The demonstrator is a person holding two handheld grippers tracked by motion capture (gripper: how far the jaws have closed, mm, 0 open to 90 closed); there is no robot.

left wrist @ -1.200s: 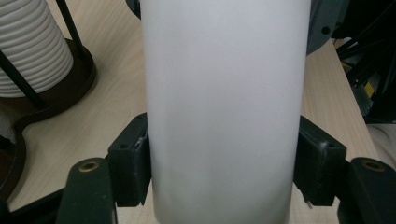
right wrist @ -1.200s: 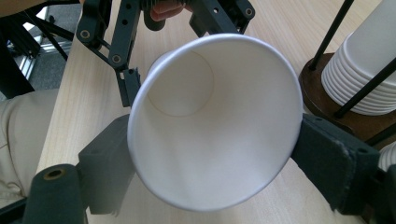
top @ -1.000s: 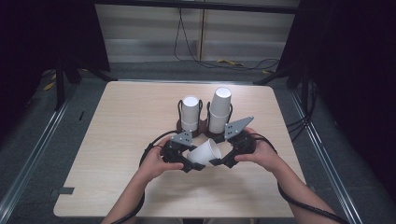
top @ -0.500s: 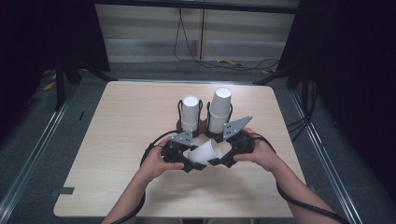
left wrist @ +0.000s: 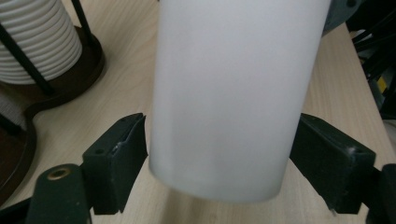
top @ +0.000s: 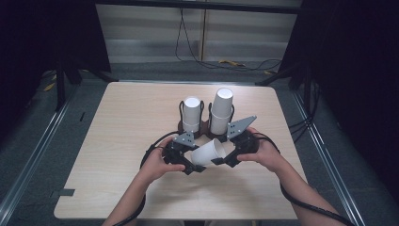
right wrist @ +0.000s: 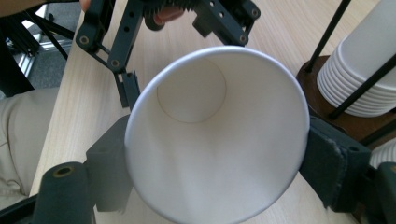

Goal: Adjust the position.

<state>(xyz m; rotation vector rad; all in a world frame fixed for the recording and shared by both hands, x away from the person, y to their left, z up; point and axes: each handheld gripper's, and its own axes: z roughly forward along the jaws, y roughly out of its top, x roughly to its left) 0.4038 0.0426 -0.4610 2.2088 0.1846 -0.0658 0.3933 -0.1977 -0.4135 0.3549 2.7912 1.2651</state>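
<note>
Here we held a single white paper cup (top: 208,153) lying on its side just above the table (top: 117,141), between our two grippers and just in front of the two cup stacks in their wire holder. The left gripper (top: 188,162) had been clamped on the cup's closed end in the earlier pictures; within the last half second its jaws had just been opening, and in the left gripper view the cup's base (left wrist: 224,140) sat between them with both pads barely off the wall on either side, no longer pressing. The right gripper (top: 225,159) was clamped on the cup near its rim: in the right gripper view the open mouth (right wrist: 215,135) was wedged between the two black pads, with the left gripper (right wrist: 163,28) beyond it.

We judged that as a hand-over: the cup's weight now rested with the right gripper alone. Neither hand had shifted across the table. The shorter stack (top: 191,113) and the taller stack (top: 221,110) stood upright behind. The next move was probably to draw the left gripper clear of the base without nudging the cup, then carry it toward a stack.
</note>
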